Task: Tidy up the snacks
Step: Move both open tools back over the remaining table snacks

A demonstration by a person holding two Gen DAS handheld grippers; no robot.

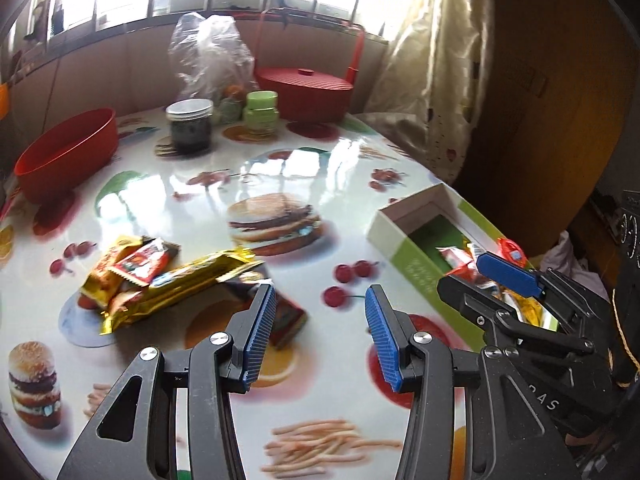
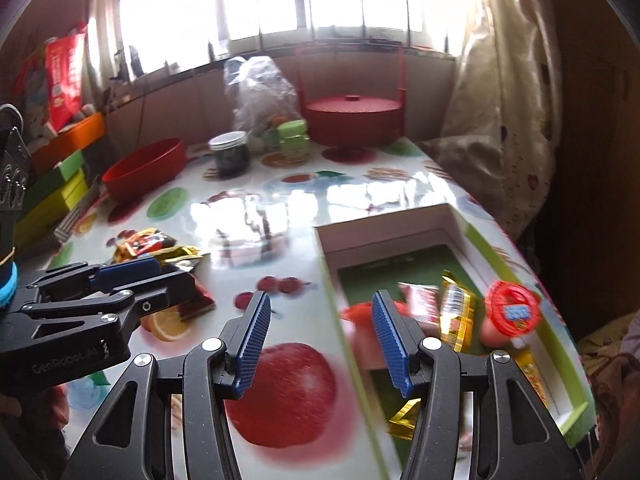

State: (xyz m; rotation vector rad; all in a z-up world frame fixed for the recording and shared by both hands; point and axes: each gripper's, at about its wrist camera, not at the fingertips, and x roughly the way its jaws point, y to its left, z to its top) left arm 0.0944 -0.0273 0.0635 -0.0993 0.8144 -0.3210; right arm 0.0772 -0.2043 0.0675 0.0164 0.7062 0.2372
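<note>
A pile of gold and red snack packets (image 1: 160, 276) lies on the printed table, left of my open, empty left gripper (image 1: 320, 332). A dark red packet (image 1: 288, 316) lies just under its left finger. A green and white box (image 1: 404, 236) at the right holds several snacks, among them a red-lidded jelly cup (image 2: 512, 308) and a gold bar (image 2: 456, 308). My right gripper (image 2: 320, 340) is open and empty, hovering over the box's left wall (image 2: 340, 312). The pile also shows in the right wrist view (image 2: 156, 248).
A red bowl (image 1: 68, 152) stands at the left. A dark jar (image 1: 190, 124), a green jar (image 1: 261, 114), a plastic bag (image 1: 208, 52) and a red lidded basket (image 1: 308, 92) stand at the back. A curtain (image 1: 436, 80) hangs past the right edge.
</note>
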